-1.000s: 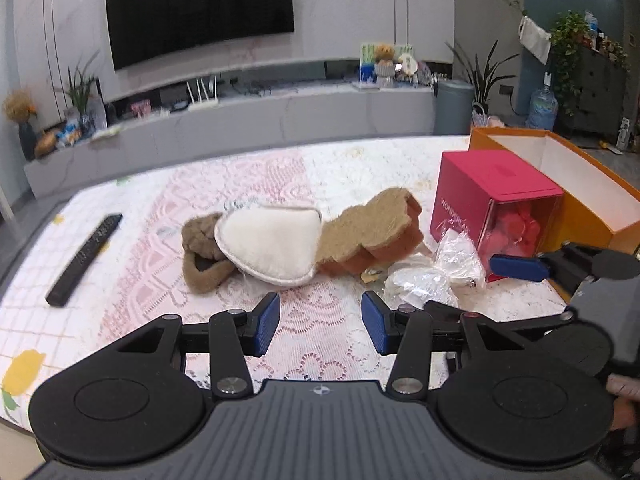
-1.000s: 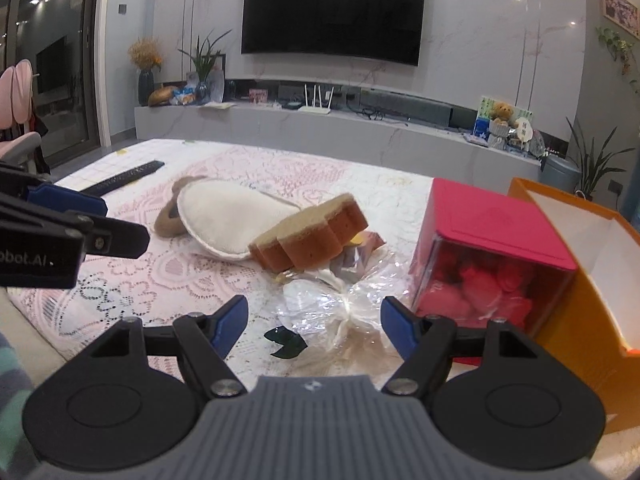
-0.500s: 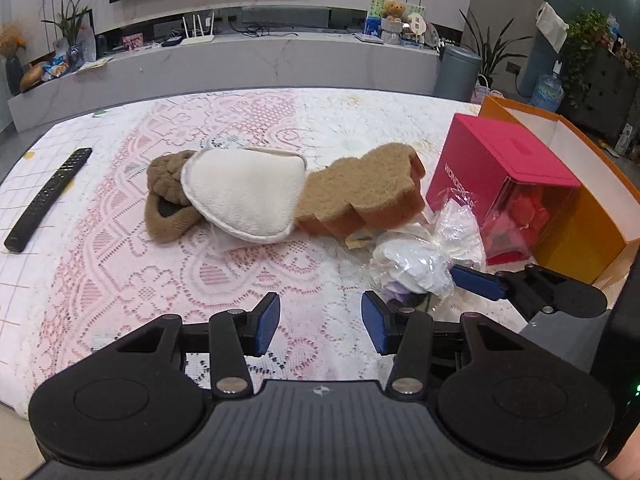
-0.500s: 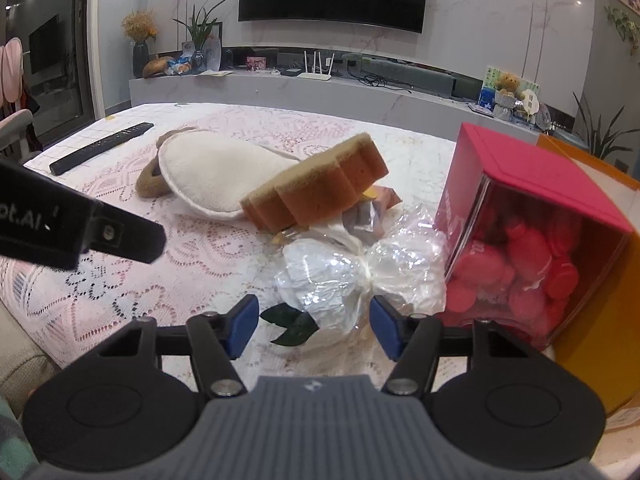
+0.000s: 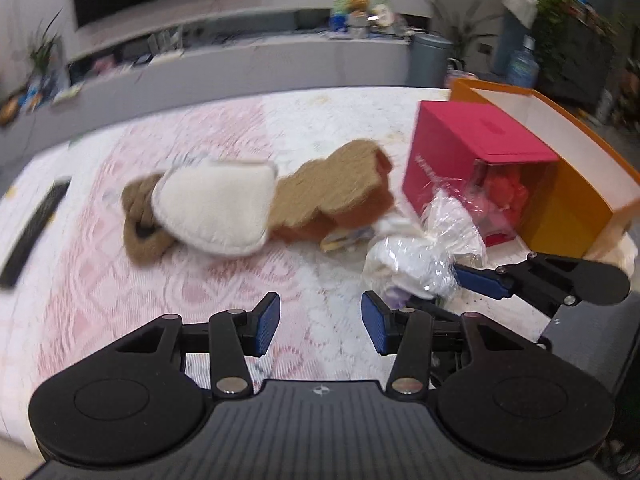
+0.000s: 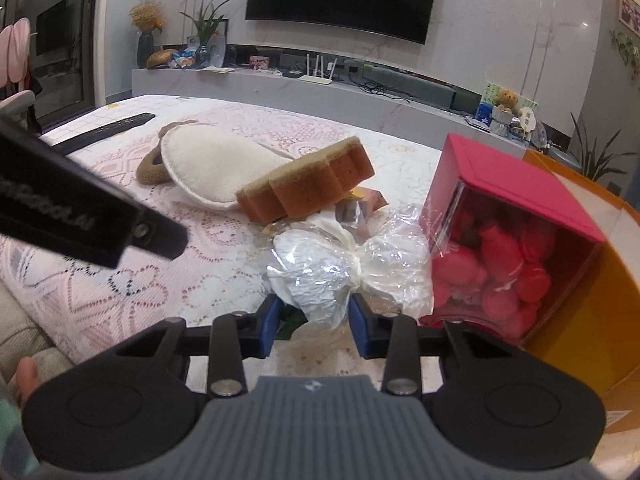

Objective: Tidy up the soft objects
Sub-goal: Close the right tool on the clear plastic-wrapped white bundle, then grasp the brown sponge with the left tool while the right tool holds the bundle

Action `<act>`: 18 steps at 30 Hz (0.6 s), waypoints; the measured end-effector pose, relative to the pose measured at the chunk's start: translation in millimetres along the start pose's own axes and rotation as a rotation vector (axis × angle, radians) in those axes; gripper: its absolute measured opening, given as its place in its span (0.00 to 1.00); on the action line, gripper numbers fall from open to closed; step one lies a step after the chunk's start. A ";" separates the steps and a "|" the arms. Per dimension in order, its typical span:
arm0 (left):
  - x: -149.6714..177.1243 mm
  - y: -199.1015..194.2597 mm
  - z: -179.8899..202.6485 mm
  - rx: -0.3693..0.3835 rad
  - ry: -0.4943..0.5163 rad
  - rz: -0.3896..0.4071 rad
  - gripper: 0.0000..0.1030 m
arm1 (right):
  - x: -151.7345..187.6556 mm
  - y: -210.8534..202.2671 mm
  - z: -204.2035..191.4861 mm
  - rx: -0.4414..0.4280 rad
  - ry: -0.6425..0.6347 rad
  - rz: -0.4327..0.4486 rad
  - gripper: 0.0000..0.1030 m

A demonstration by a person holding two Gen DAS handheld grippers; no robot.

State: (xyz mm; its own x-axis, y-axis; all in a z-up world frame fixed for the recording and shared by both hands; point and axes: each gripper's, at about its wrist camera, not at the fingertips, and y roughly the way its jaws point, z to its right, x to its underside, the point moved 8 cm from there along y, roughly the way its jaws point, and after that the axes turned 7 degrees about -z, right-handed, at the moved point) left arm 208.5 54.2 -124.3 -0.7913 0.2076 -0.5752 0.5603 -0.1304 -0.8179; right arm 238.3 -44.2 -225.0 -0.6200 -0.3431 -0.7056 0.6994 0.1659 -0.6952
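Note:
A clear plastic-wrapped white bundle [image 6: 340,264] lies on the lace tablecloth. My right gripper [image 6: 314,322] has its jaws closed in on the bundle's near end, both pads touching the wrap; it also shows in the left wrist view [image 5: 440,280] at the bundle [image 5: 416,256]. My left gripper [image 5: 320,322] is open and empty above the cloth, in front of a white and brown plush slipper [image 5: 212,204] and a brown sponge [image 5: 336,192]. The slipper [image 6: 208,168] and sponge [image 6: 308,188] lie behind the bundle.
A red box with a clear front [image 6: 516,236] stands right of the bundle, against an open orange box [image 5: 576,184]. A black remote [image 5: 32,232] lies at the far left. The table's near edge is just below my grippers.
My right gripper has moved forward and its jaws have narrowed onto the wrapped bundle. My left gripper stays open and its view has shifted with motion blur.

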 end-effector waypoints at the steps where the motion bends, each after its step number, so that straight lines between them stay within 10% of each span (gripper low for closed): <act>1: -3.3 -0.4 3.6 -0.011 0.041 0.007 0.54 | 0.4 -2.4 0.8 -0.007 -0.004 -0.008 0.36; 18: -36.1 36.2 37.7 -0.129 0.579 0.063 0.58 | -31.2 -0.7 7.8 -0.239 -0.528 -0.130 0.35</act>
State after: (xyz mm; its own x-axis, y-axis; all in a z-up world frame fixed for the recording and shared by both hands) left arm 248.2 5.5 -133.7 -0.5137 0.7028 -0.4922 0.6560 -0.0480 -0.7532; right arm 260.0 -40.9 -201.4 -0.3914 -0.7779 -0.4916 0.4924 0.2743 -0.8260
